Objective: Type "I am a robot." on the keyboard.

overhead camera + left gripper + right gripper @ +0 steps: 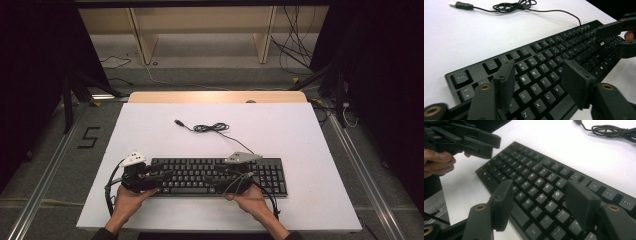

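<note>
While both hands hide the keyboard's (pixel 210 176) near edge, each hand-held gripper, left (pixel 541 80) and right (pixel 544 202), hovers spread above its keys. Its cable (pixel 212 128) lies coiled toward the desk's (pixel 150 135) far edge.

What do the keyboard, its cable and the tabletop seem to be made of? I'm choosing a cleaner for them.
Keyboard: looks like black moulded plastic, matte with a slight sheen on the keycaps, white printed legends. Cable: thin black rubbery or vinyl jacket, going by its loose coils, ending in a metal USB plug. Tabletop: a white matte sheet, faintly grainy; whether laminate, board or foam I cannot tell.
</note>
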Tool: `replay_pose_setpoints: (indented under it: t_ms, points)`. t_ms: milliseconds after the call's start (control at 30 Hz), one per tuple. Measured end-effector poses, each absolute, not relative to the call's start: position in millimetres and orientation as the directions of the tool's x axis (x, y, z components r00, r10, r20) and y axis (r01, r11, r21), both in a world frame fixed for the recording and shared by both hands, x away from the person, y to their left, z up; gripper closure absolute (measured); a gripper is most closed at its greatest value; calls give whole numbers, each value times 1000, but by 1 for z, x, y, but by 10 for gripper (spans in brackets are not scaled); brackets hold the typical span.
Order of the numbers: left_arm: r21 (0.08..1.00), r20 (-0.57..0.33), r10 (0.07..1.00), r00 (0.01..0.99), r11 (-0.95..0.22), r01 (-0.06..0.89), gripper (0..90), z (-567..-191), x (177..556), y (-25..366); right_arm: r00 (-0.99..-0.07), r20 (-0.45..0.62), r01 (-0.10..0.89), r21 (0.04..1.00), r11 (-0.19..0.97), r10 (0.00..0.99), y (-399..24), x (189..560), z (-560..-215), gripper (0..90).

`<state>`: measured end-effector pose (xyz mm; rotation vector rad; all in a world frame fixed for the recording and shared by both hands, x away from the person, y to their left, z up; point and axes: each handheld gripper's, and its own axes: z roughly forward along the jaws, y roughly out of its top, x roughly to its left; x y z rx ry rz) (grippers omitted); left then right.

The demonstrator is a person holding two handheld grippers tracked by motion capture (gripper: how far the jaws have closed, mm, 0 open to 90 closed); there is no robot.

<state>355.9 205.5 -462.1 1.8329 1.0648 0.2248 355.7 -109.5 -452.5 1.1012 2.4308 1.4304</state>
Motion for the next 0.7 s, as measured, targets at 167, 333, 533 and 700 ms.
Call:
replay_pose_setpoints:
  t_ms: [167, 333, 533, 700]
  points:
    - [798, -263, 736, 624, -198, 569, 564, -462, 361, 197, -730, 250, 527, 798, 292, 636, -112, 352, -453, 383]
    - [792, -240, 714, 658, -249, 558, 700, -462, 367, 185, -729, 245, 524, 800, 291, 640, -114, 348, -453, 375]
    - [775, -222, 698, 681, -298, 558, 824, -463, 373, 176, -732, 243, 520, 802, 292, 636, -117, 345, -453, 370]
    - [765, -205, 694, 690, -326, 555, 879, -465, 381, 164, -736, 241, 518, 803, 296, 633, -117, 343, -453, 368]
